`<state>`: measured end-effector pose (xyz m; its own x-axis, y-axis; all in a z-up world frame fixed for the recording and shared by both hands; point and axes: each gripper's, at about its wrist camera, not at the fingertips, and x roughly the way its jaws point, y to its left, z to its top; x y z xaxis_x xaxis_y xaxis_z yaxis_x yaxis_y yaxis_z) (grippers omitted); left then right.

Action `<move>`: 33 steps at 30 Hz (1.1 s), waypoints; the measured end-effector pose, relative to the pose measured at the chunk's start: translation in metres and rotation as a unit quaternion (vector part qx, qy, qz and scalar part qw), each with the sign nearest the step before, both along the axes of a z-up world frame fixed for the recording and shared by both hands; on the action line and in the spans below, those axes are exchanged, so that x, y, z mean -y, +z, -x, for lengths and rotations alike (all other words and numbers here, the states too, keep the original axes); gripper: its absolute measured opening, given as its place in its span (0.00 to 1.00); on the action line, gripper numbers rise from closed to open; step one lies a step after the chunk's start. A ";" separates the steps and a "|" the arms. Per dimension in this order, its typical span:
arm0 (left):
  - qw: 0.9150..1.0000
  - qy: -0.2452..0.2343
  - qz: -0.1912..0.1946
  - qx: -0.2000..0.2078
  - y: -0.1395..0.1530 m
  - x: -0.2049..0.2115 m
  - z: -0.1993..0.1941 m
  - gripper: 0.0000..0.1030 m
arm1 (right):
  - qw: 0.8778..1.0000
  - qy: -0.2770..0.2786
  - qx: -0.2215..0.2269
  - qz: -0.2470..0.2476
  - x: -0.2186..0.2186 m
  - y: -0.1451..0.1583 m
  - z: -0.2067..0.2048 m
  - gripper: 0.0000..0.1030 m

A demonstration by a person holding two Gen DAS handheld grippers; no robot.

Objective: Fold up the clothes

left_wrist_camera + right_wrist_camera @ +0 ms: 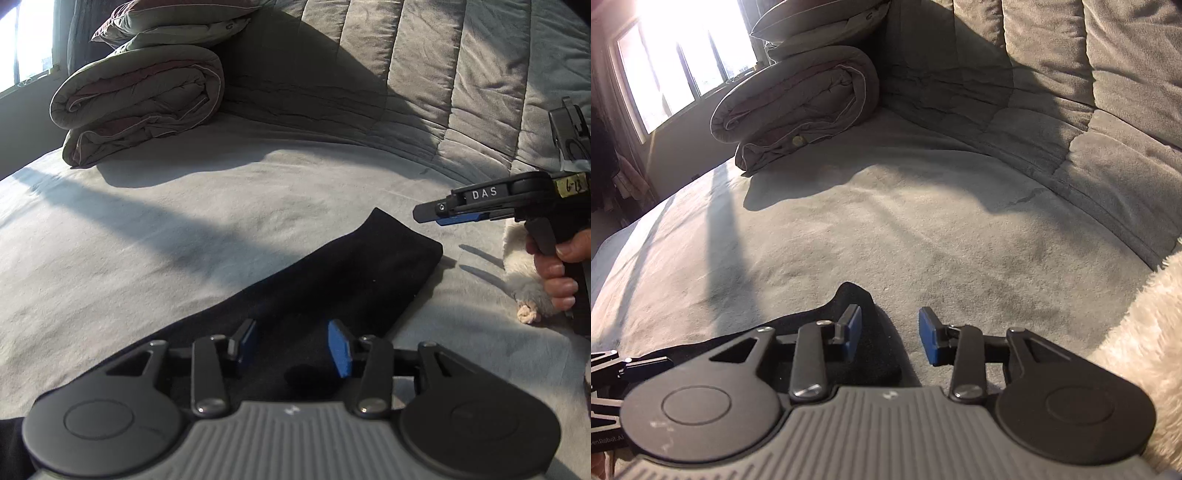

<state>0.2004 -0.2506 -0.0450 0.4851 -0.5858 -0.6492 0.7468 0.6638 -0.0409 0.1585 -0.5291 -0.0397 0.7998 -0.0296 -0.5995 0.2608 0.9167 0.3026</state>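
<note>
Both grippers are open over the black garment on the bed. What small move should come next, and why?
Probably lower the left gripper and close it on the black garment right under its fingers. Its jaws stand apart with only cloth beneath, nothing pinched. The right gripper is also open at the garment's far end, so neither holds the cloth yet for a further fold on the bed.

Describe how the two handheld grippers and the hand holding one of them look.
The left gripper is black with blue finger pads, round pivot discs and a ribbed grey body. The right gripper is built alike; from the left wrist view it shows white "DAS" lettering, a yellowish handwritten label and a pistol handle. The hand is bare, no sleeve visible.
</note>
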 end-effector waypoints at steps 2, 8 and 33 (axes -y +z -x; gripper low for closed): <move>1.000 -0.008 0.000 -0.008 -0.011 -0.010 0.010 0.44 | 1.000 0.002 0.003 0.000 -0.003 -0.008 -0.005 0.48; 1.000 0.019 0.007 0.021 -0.028 -0.006 0.021 0.43 | 0.999 0.007 0.028 0.023 -0.017 -0.025 -0.016 0.25; 0.998 0.041 0.045 -0.007 -0.020 -0.029 0.030 0.50 | 0.998 0.006 0.016 0.053 -0.027 -0.021 -0.021 0.27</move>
<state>0.1708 -0.2213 -0.0646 0.5250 -0.6008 -0.6028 0.6896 0.7154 -0.1125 0.1795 -0.5019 -0.0605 0.8196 -0.0818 -0.5670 0.2413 0.9470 0.2122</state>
